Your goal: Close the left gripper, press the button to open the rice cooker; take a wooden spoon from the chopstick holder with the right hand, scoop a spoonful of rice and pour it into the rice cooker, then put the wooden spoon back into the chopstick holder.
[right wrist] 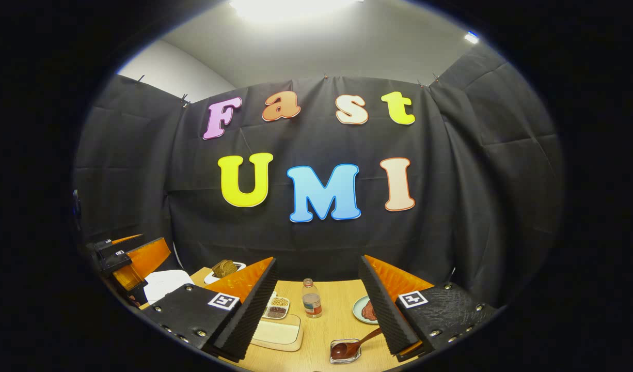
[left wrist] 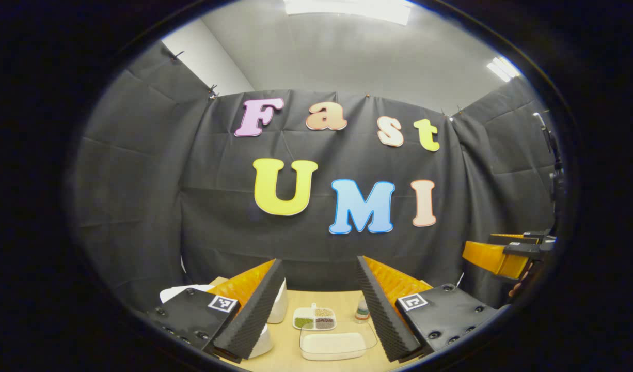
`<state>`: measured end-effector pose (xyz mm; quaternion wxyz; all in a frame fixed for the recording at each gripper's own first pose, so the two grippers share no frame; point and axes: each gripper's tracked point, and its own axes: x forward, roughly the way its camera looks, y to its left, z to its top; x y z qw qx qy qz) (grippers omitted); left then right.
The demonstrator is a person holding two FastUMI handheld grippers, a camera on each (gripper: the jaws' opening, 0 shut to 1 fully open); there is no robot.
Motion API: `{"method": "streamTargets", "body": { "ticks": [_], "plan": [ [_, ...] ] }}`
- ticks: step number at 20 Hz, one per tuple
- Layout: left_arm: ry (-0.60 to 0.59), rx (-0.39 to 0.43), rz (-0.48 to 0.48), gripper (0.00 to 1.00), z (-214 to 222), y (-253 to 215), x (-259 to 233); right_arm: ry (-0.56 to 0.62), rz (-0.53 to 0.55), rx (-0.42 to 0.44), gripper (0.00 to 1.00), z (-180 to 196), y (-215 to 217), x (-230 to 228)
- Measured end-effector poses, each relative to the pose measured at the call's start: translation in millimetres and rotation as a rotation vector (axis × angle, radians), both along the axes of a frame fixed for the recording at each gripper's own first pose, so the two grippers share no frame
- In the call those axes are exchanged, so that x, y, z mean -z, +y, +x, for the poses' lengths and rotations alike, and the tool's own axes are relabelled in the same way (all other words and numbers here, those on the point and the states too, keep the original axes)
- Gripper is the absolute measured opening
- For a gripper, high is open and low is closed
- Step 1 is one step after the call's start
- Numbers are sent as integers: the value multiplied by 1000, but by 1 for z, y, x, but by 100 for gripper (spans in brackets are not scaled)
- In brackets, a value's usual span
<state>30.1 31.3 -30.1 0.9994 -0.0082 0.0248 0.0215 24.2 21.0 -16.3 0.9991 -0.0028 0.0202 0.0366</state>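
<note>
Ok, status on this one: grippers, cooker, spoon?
Left gripper open, right gripper open, both empty above the table. Rice cooker behind the left finger, lid state unclear. Wooden spoon in a small dish, untouched.

Both views look level from above the near edge of the light wooden table (left wrist: 342,302) toward the booth's back wall, at middle distance. The left gripper view sits left of the right gripper view. Both share the clear rectangular tray of white rice (left wrist: 333,343) and the small divided dish of grains (left wrist: 315,319).
</note>
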Motion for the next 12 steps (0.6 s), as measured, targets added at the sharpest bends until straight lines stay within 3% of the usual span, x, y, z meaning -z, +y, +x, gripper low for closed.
{"method": "streamTargets", "body": {
  "ticks": [4, 7, 9, 12],
  "plan": [
    [37, -48, 25, 96, 3, 35, 19, 17, -8, -20, 96, 2, 8, 8],
    [142, -48, 12, 95, 10, 60, 62, 36, -17, -32, 96, 3, 12, 15],
    [205, -62, 5, 87, 15, 82, 84, 46, -18, -36, 96, 3, 14, 18],
    [294, -61, 0, 60, 18, 107, 118, 51, -18, -29, 96, 3, 12, 20]
  ]
}}
